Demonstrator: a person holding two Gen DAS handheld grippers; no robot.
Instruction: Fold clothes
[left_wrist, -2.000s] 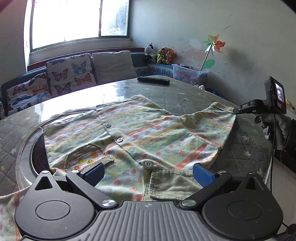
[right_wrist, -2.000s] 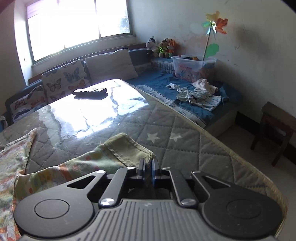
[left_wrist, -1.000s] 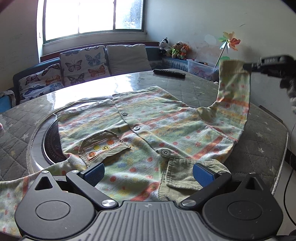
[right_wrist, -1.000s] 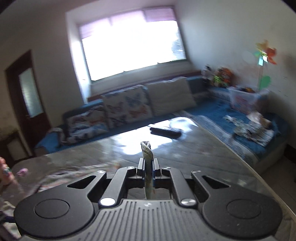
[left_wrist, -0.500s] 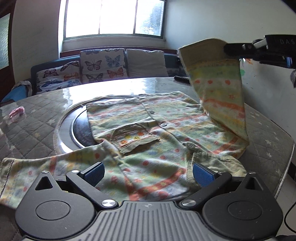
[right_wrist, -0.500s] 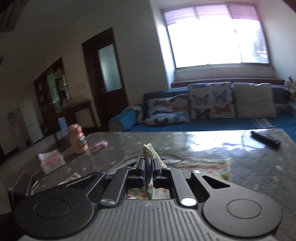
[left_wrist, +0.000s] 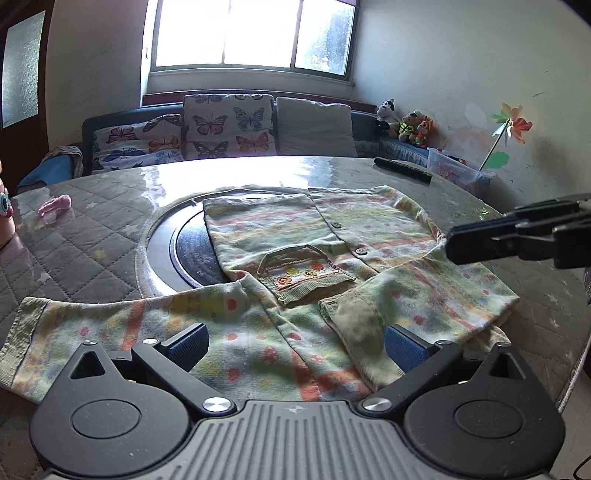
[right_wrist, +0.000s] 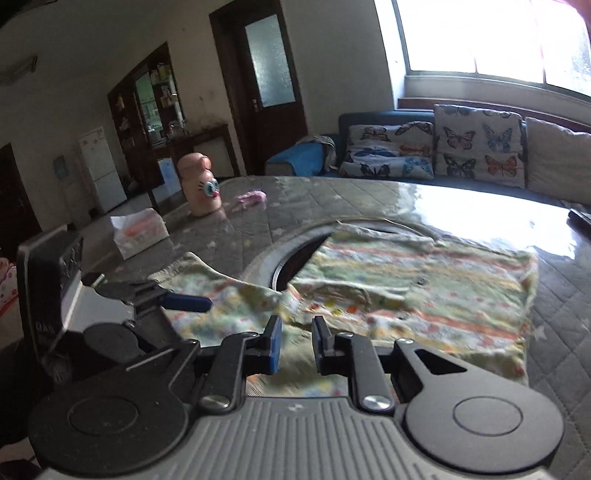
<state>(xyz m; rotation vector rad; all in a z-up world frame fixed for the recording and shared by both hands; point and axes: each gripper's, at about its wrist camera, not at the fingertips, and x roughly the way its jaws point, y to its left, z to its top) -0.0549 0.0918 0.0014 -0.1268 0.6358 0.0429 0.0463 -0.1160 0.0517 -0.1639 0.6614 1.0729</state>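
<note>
While the small shirt (left_wrist: 325, 258) lies spread across the middle of the round table (left_wrist: 92, 251), its right sleeve (left_wrist: 417, 310) sits folded in over the front, ribbed olive cuff pointing toward the near edge. Shirt is soft knit cotton, pale green-yellow with orange stripes and red dots, dark round buttons down the placket, a corduroy-looking patch pocket (left_wrist: 303, 273) with embroidered circles. Left sleeve (left_wrist: 122, 325) stretches flat toward the table's left edge, ribbed cuff at its end. Left gripper (left_wrist: 295, 343) hovers low over the hem at the near edge, blue ridged pads wide apart, nothing between them. Right gripper (right_wrist: 295, 341) sits above the folded sleeve area; its pads are parted with a narrow gap and no cloth in them, released. In the left wrist view the right gripper (left_wrist: 480, 243) shows as a black bar coming in from the table's right edge, above the shirt's shoulder. Table is covered in grey quilted fabric with small stars under a glossy clear sheet, with a dark circular inset (left_wrist: 192, 251) partly under the shirt. Far edge holds a black remote (left_wrist: 402, 170); left side has a pink bottle with cartoon eyes (right_wrist: 201, 188), a small pink item (right_wrist: 251, 197) and a white tissue pack (right_wrist: 138, 232). Butterfly-print cushions (left_wrist: 221, 129) line the sofa behind.
</note>
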